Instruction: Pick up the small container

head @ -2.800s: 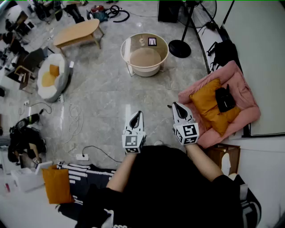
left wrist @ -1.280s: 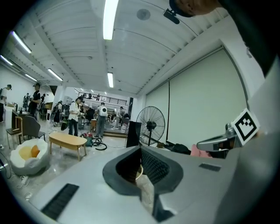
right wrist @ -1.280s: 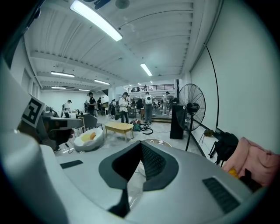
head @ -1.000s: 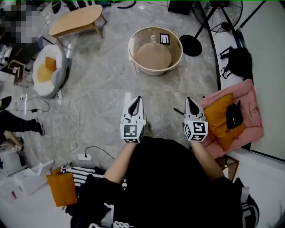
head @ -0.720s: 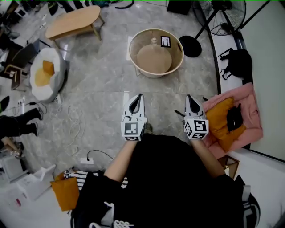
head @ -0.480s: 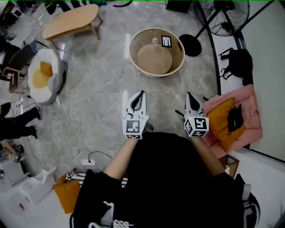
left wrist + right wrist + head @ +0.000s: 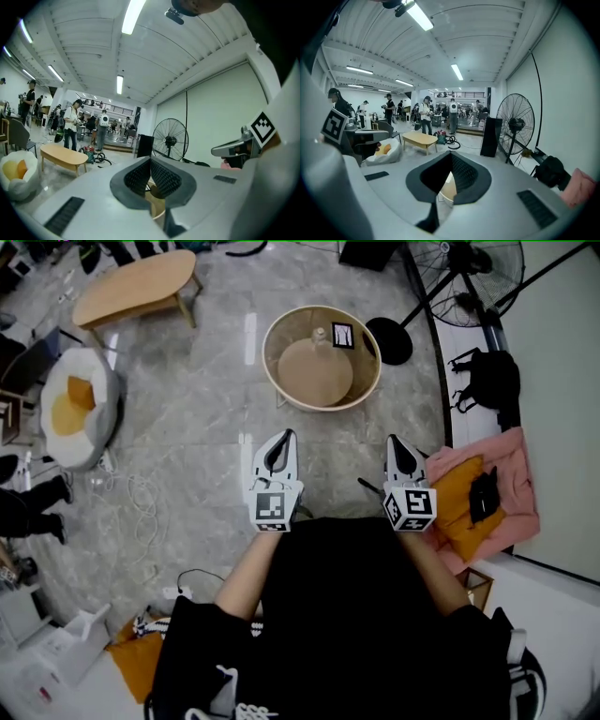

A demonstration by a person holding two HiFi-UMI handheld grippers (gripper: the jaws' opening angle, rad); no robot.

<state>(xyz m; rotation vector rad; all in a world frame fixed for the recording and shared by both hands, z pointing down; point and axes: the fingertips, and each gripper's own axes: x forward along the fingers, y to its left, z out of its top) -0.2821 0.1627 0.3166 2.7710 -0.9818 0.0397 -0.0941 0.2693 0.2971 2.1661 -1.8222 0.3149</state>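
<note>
The small container [image 7: 319, 335] is a pale little bottle standing on a round glass-topped table [image 7: 281, 381] with a beige rim, beside a black-and-white marker card [image 7: 343, 335]. My left gripper [image 7: 285, 435] and right gripper [image 7: 394, 442] are held side by side in the air, well short of the table, both pointing toward it. Both are shut with nothing between the jaws. In the left gripper view the ribbed pads [image 7: 159, 177] meet, with the table's rim showing just below them. The right gripper [image 7: 450, 157] looks the same in its own view.
A fan on a black stand [image 7: 394, 338] is right of the table. A pink floor cushion [image 7: 511, 479] with an orange pillow lies at the right and a black bag [image 7: 487, 381] beyond it. A wooden coffee table [image 7: 136, 287], a white beanbag [image 7: 70, 409] and floor cables [image 7: 141, 493] are at the left.
The person has come nearer to the round table, which looks larger now. Both grippers stay shut and side by side, and the pink cushion has slid to the right edge of view.
</note>
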